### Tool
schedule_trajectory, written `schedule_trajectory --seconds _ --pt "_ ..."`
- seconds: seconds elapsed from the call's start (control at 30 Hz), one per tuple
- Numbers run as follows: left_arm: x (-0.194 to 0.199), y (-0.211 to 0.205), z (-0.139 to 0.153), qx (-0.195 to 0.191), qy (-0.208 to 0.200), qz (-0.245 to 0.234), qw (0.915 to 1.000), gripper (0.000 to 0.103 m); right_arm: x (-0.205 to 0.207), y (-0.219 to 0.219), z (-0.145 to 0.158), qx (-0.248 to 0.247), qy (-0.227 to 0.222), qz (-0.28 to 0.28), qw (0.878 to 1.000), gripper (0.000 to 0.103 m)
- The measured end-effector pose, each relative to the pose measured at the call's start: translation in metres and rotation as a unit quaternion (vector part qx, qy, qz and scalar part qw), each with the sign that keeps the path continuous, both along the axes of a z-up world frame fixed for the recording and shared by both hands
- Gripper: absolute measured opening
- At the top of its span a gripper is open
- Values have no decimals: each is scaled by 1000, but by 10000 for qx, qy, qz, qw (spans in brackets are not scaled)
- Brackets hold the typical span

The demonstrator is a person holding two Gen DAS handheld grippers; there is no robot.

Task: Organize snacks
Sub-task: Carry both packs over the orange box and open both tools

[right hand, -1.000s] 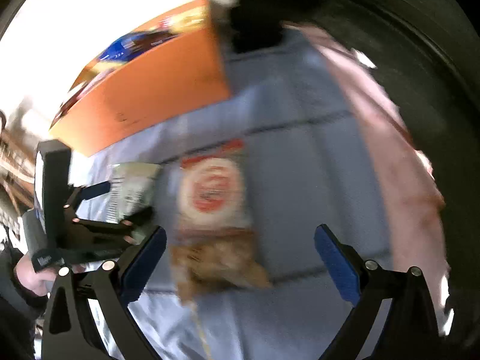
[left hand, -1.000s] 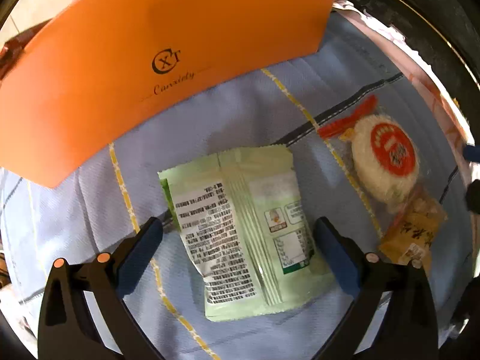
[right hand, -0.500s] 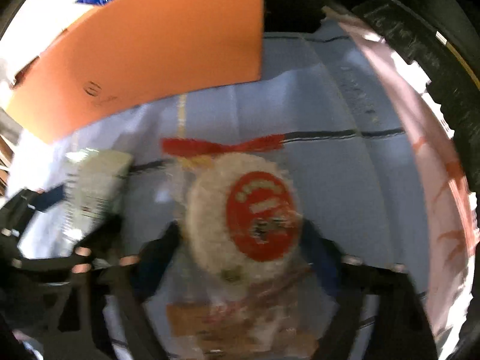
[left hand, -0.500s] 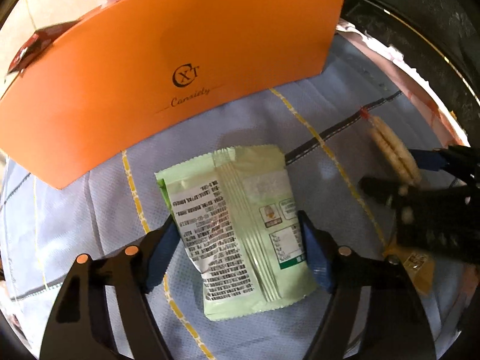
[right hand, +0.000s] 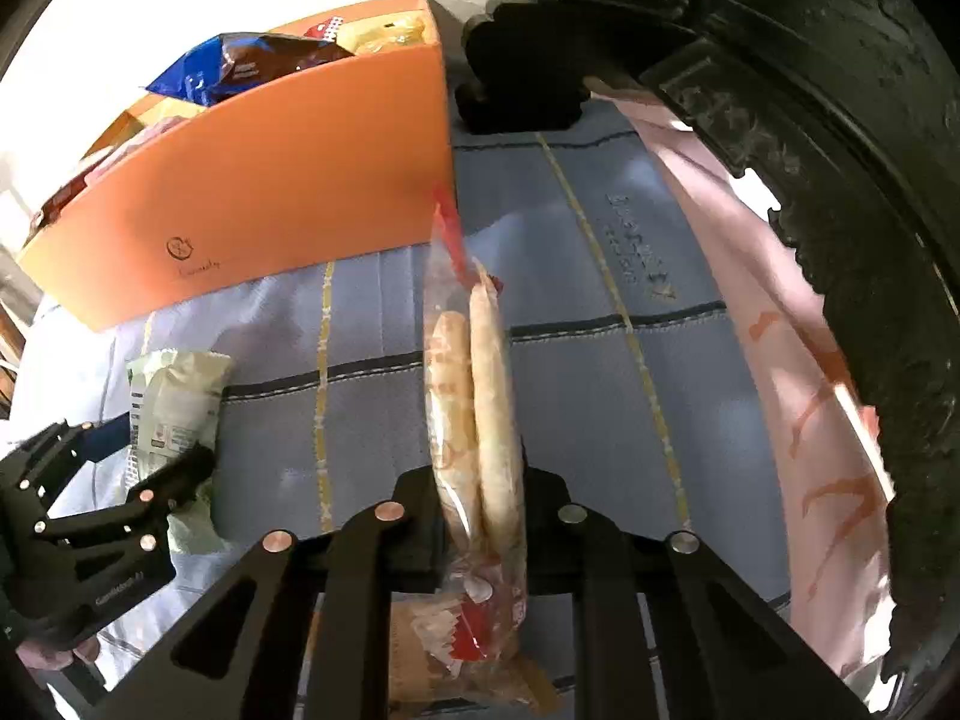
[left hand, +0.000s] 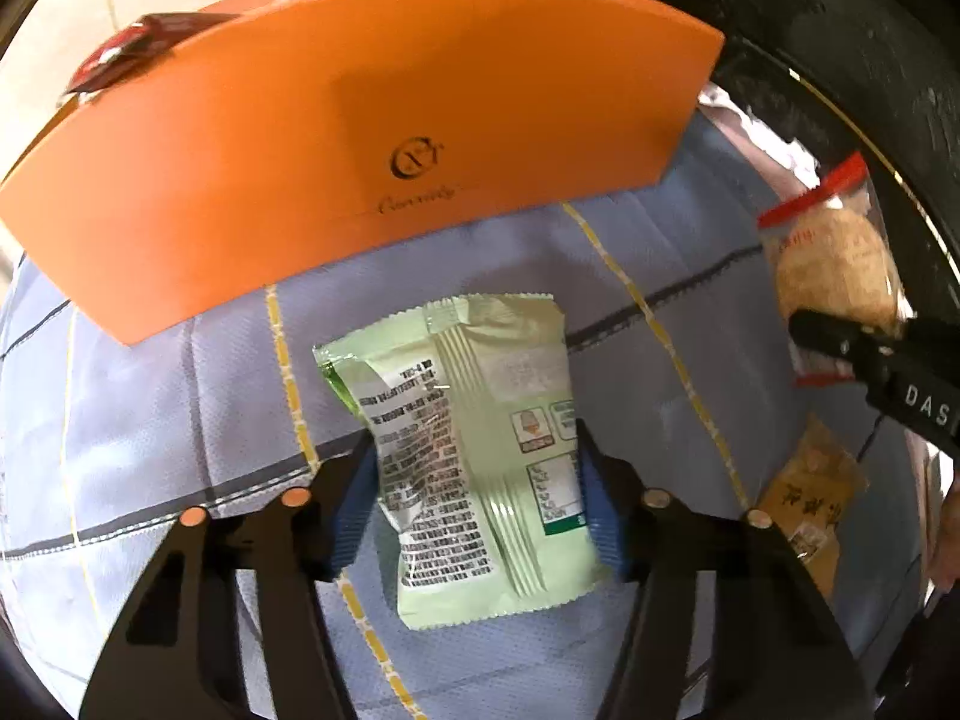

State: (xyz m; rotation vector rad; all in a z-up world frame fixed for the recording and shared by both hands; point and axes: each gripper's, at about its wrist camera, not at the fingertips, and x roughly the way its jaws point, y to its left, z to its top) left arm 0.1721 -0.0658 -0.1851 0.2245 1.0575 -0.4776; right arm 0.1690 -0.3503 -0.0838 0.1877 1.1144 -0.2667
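A pale green snack packet (left hand: pixel 480 450) lies printed side up on the blue checked cloth (left hand: pixel 150 390). My left gripper (left hand: pixel 477 480) straddles its lower half; the jaws are still closing, and both blue pads touch its side edges, which buckle slightly. My right gripper (right hand: pixel 480 492) is shut on a clear packet of round rice crackers (right hand: pixel 474 372) with a red seal, held edge-on above the cloth. In the left wrist view that cracker packet (left hand: pixel 834 276) hangs at the right. The orange box (left hand: pixel 360 150) stands behind both.
The orange box (right hand: pixel 270 192) holds several snacks, among them a blue bag (right hand: pixel 240 66). A brown packet (left hand: pixel 810 504) lies on the cloth at the right. Pink fabric (right hand: pixel 780 360) and a dark carved edge (right hand: pixel 840 120) border the cloth on the right.
Both grippers closed from wide open. The right one took the cracker packet and lifted it onto its edge. The left one's pads came in against the green packet.
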Motion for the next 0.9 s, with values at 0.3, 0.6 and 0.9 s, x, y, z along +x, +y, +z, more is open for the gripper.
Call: schedule_trajectory --seconds 0.3,0.6,0.9 --pt "-7 14 23 -247 -74 -125 9996 42 -6 22 37 13 -439 146 9989 16" --pt "-19 41 71 -319 -485 -128 9982 41 5 33 86 -20 -909 363 9952 16" --pt "14 55 167 -194 -1471 -47 9889 41 79 50 161 -177 -1673 738 9830 16"
